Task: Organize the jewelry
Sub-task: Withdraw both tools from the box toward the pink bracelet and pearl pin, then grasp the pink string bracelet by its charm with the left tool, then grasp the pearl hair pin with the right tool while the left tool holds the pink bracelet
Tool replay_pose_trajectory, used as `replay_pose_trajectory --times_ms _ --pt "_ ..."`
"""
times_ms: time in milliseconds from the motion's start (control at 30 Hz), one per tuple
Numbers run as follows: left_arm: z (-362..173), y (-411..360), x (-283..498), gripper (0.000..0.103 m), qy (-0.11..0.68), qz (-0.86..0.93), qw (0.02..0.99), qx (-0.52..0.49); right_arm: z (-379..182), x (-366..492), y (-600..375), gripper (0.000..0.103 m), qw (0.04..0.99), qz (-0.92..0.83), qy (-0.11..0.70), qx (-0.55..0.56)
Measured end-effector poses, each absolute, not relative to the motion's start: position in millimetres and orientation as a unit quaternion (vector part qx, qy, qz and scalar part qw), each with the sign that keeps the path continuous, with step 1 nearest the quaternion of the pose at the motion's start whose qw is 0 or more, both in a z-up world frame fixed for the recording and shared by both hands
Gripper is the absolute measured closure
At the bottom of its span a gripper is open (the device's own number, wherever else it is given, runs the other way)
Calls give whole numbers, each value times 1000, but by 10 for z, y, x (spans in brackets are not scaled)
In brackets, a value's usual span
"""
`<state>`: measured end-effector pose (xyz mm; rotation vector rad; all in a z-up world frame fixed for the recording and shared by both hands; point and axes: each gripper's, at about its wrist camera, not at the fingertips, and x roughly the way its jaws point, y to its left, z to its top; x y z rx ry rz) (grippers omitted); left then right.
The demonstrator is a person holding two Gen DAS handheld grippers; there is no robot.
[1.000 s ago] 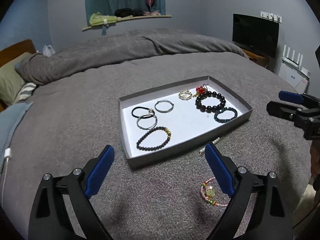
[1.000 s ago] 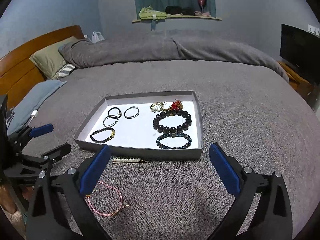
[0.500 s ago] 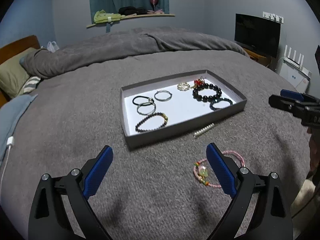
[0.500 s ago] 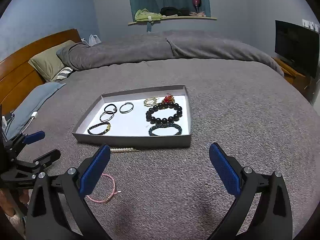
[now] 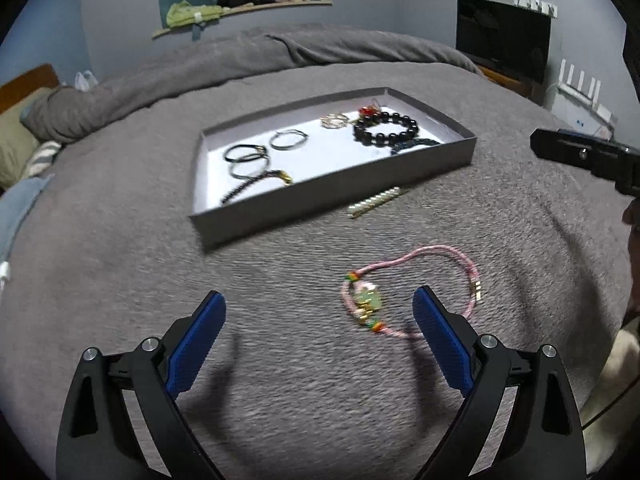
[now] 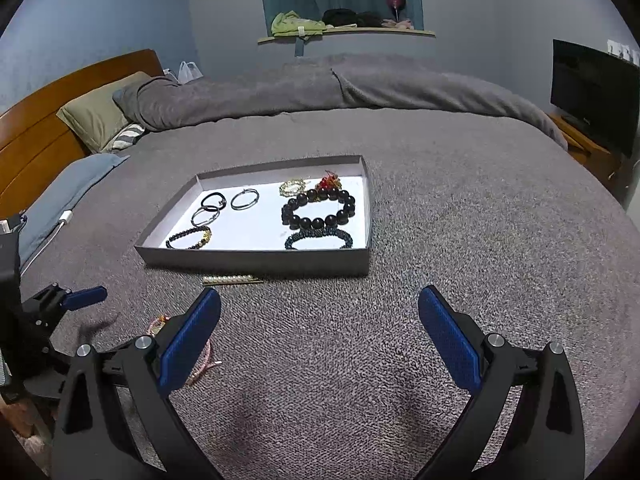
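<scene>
A shallow grey tray (image 5: 332, 192) with a white floor sits on the grey bed cover and holds several bracelets and rings; it also shows in the right wrist view (image 6: 256, 261). A pink cord bracelet (image 5: 404, 292) with a green charm lies on the cover in front of the tray, just ahead of my open, empty left gripper (image 5: 320, 328). A short pearl-bead bar (image 5: 374, 202) lies against the tray's near wall. My right gripper (image 6: 320, 332) is open and empty, hovering over bare cover in front of the tray. In the right wrist view the pink bracelet (image 6: 160, 322) is partly hidden behind the left finger.
Rumpled grey duvet (image 6: 320, 88) at the back, pillows (image 6: 96, 116) and wooden headboard (image 6: 36, 132) at the left. A TV (image 6: 592, 92) stands at the right. A white cable (image 6: 44, 240) lies on the blue cloth at left.
Both grippers have drawn back from the tray and lower. The pink bracelet has come into full view just ahead of the left gripper. Both stay open.
</scene>
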<state>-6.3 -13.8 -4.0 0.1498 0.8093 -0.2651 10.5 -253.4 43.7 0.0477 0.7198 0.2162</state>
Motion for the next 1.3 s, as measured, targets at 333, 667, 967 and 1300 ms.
replay_pose_trajectory --times_ms 333,667,967,1300 --pt "-212 -254 -3 54 416 -161 893 68 306 155 -2511 5 923 108 370 23" --pt "-178 -236 -70 94 414 -188 888 71 224 143 -2278 5 916 134 379 14" --pt "50 182 -127 94 391 -165 904 51 87 268 -1978 5 909 153 388 15" --pt "-18 650 -91 94 394 -130 909 32 -208 688 -1486 7 896 140 421 9"
